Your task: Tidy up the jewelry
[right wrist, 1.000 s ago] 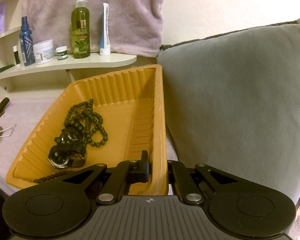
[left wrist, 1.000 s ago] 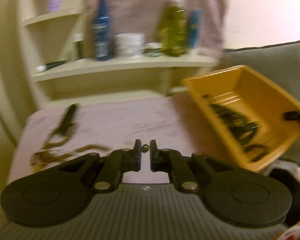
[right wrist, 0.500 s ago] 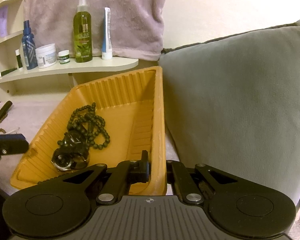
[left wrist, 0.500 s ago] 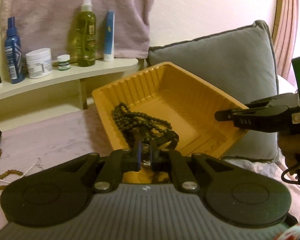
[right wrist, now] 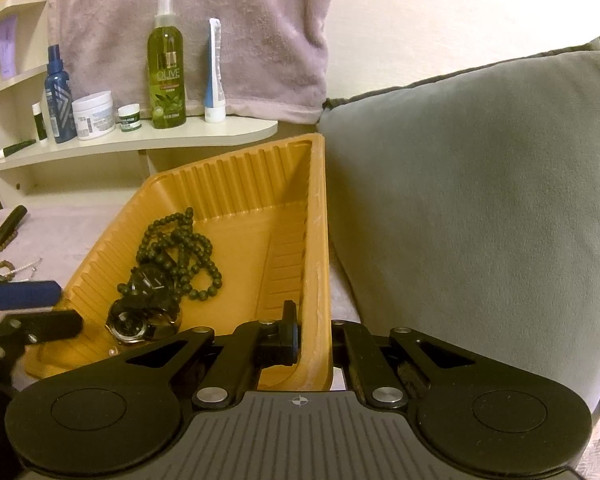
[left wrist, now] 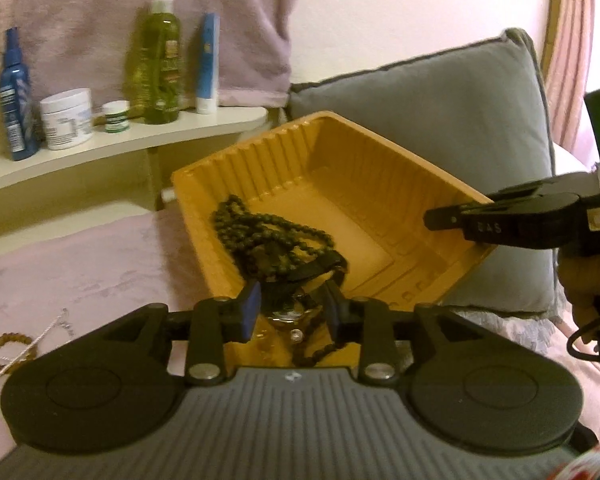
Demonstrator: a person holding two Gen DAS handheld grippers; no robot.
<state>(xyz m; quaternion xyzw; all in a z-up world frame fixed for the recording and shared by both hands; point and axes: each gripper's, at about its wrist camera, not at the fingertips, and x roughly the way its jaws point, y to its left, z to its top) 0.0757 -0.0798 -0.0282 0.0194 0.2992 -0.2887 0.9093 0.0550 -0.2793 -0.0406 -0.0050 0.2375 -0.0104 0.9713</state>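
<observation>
An orange ribbed tray [left wrist: 380, 160] [right wrist: 236, 156] sits tilted against a grey cushion. It holds a dark beaded necklace [left wrist: 260, 232] [right wrist: 180, 240] and a wristwatch [right wrist: 140, 322]. My left gripper [left wrist: 292, 300] [right wrist: 56, 308] hovers over the tray's near corner. Its jaws are opening and the pads press on nothing. Below the gap lie the watch [left wrist: 288, 308] and a small shiny piece [left wrist: 296, 335] [right wrist: 112, 350], loose in the tray. My right gripper [right wrist: 314, 332] [left wrist: 452, 220] is shut on the tray's right wall.
Brown beads and a white cord [left wrist: 8, 344] lie on the purple cloth at the left, near a dark stick [right wrist: 10, 220]. A shelf [right wrist: 140, 140] behind carries bottles and jars. The grey cushion [right wrist: 480, 200] fills the right side. A hand [left wrist: 584, 284] holds the right gripper.
My left gripper swung from the purple cloth to the tray's near corner, then spread its jaws; the small piece once pinched at its tips is free. The right gripper and tray stayed still.
</observation>
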